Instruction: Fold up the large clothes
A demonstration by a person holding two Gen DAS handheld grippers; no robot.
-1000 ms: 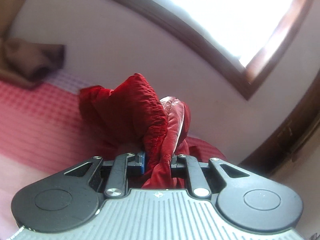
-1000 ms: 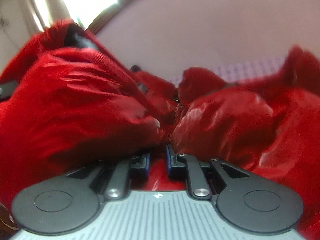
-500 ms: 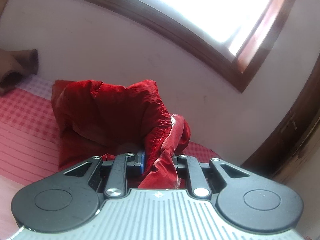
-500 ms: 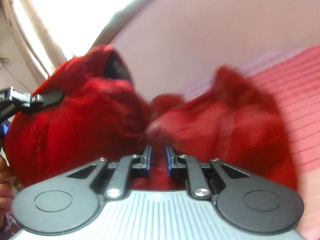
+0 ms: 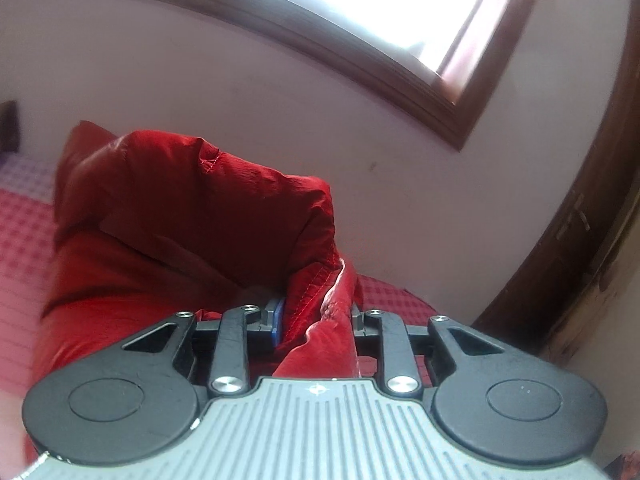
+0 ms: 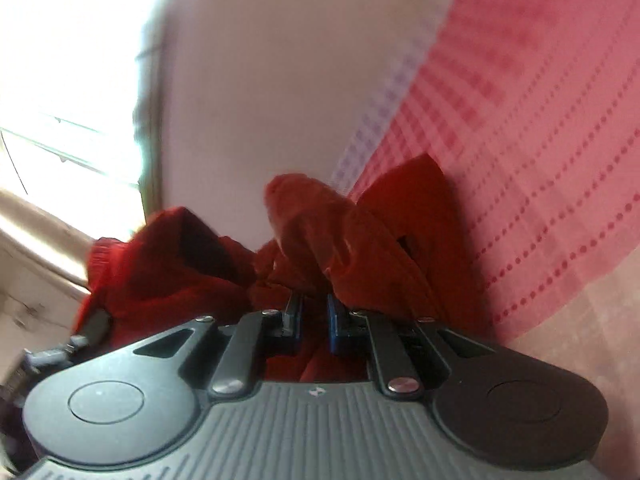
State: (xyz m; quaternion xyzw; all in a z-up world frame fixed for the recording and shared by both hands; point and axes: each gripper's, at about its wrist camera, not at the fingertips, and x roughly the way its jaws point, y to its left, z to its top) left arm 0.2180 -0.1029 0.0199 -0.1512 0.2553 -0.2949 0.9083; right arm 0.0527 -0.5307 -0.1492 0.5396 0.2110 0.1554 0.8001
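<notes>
Red garment (image 6: 360, 240) and bedspread (image 6: 540, 140) motion-blurred, right wrist view

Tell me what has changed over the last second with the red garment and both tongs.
The left tongs have just been opening, with a fold of the red garment between their jaws. The garment has swung from a raised bunch down toward the checked bedspread. The right tongs rolled, so the bedspread now tilts steeply in their view. Unchanged: the right tongs stay pinched on the cloth.

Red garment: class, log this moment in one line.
left claw: opening, fabric between | right claw: clamps red garment | checked bedspread beneath
</notes>
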